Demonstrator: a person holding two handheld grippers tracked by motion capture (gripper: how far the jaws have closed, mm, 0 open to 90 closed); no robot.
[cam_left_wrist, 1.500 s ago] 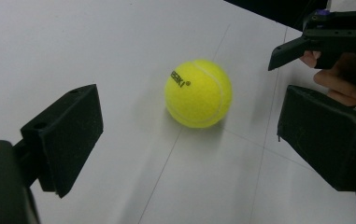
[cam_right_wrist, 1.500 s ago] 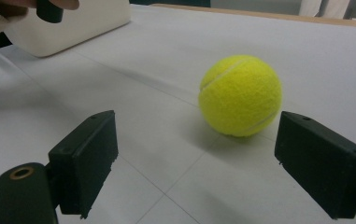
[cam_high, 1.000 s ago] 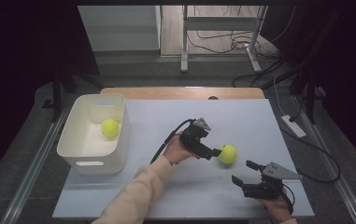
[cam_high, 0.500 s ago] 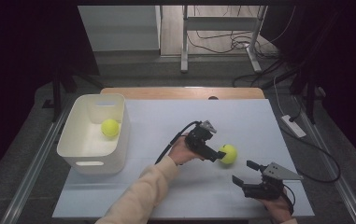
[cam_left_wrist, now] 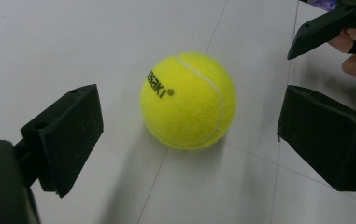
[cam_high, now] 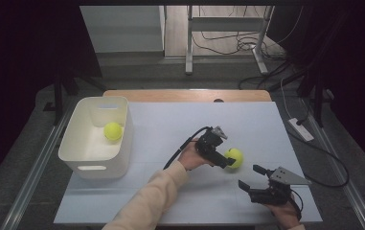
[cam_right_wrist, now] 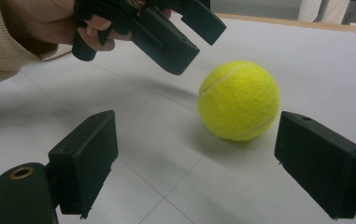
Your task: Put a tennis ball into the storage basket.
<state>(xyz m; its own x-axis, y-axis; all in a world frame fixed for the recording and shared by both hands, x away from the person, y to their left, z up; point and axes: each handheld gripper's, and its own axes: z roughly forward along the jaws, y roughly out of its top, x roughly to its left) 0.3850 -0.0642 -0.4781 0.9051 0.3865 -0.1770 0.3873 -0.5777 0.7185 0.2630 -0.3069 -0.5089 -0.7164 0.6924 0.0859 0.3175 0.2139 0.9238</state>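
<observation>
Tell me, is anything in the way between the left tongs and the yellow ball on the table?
No. The left tongs are open, and only bare white table lies before the ball.

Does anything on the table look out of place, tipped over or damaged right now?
Nothing stands out. One tennis ball sits intact on the white table between the open jaws of the left claw. Another ball lies inside the upright white bin. The right claw is open nearby.
</observation>
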